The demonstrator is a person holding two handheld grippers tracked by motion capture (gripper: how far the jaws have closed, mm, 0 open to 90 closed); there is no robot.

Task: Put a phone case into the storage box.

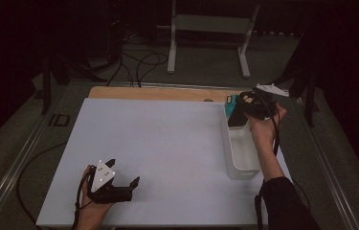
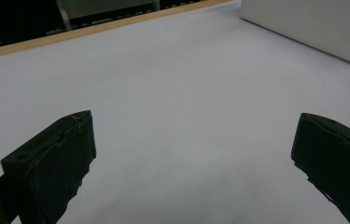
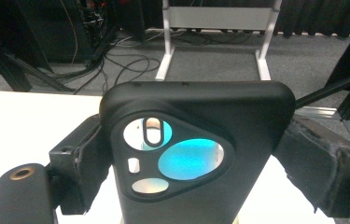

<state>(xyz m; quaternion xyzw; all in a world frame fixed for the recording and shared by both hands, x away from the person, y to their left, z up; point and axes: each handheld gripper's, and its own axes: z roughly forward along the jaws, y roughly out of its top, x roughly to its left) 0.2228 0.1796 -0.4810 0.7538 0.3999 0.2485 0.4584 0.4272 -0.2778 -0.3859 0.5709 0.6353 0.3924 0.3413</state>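
Note:
My right gripper (image 1: 248,108) is shut on a black phone case (image 1: 237,115), held upright over the far end of a white bin (image 1: 240,155) at the table's right side. In the right gripper view its two jaws press the sides of the phone case (image 3: 196,140), whose camera cutout faces me with teal showing through it. A teal object (image 1: 230,100) peeks out just behind the case. My left gripper (image 1: 123,171) rests low at the near left of the white table top (image 1: 167,143), open with nothing between its fingers (image 2: 51,163).
The white bin (image 2: 312,23) lies far ahead of the left gripper, to its right. A wooden strip (image 1: 158,92) runs along the table's far edge. Beyond it on the floor stand a white frame (image 1: 210,28) and loose cables (image 1: 139,62).

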